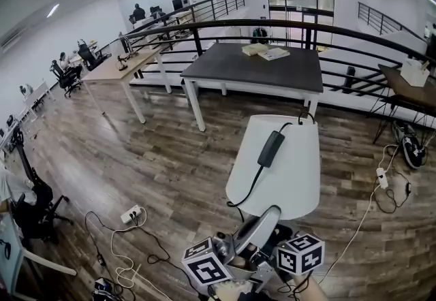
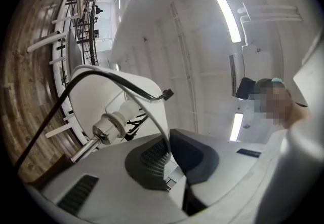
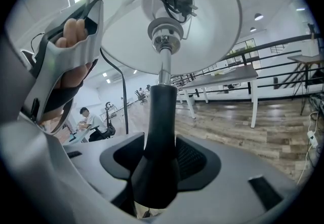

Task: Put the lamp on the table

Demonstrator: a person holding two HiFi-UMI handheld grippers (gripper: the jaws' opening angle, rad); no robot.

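We hold the white-shaded, black-stemmed lamp (image 1: 294,170) aloft, right gripper (image 3: 155,163) fingers clamping its stem, left gripper (image 2: 169,159) fingers pinching its shade rim, dark rectangular surface (image 1: 259,65) waiting at twelve o'clock.

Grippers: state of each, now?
left gripper: shut on the lampshade rim
right gripper: shut on the lamp stem

Lamp (image 1: 293,170) before table (image 1: 252,69), books (image 1: 266,52) on table
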